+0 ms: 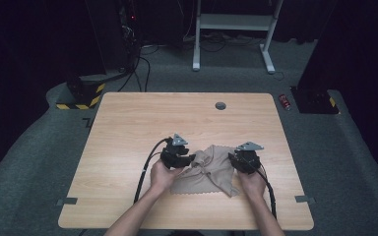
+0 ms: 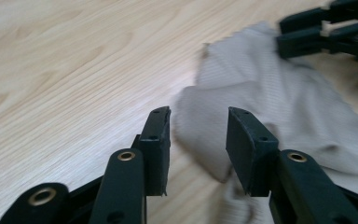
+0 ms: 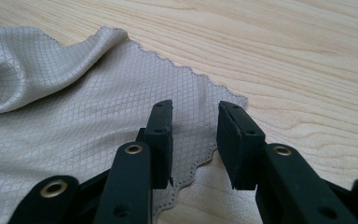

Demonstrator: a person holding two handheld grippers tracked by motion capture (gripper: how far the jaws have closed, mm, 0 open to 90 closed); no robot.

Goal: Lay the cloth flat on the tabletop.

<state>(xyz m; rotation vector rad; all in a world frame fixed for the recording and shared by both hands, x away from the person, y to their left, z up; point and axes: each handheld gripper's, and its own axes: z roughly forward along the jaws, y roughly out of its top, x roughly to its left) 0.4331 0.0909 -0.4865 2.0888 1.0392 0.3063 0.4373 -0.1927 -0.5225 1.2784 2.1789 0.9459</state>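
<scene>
From the high view I get the layout: beige cloth [image 1: 207, 169] lies rumpled on the wooden table [image 1: 128, 123], near the front edge, with the left gripper [image 1: 189, 158] at its left side and the right gripper [image 1: 232, 158] at its right side, a hand behind each. That view can't resolve the jaws. The left gripper view does: its jaws stand partly apart with a clear gap, pads [image 2: 157, 140] off the fabric, a raised fold of the cloth [image 2: 261, 98] lying just beyond and below them. It also catches the other gripper at the cloth's far corner. The right gripper view gives me the weave, a diamond pattern, and the scalloped edge of the cloth [image 3: 74, 121]. Right jaws are also partly apart, poised over that edge near a corner. I see nothing pinched between its pads [image 3: 161, 135]. Neither gripper holds the cloth.
</scene>
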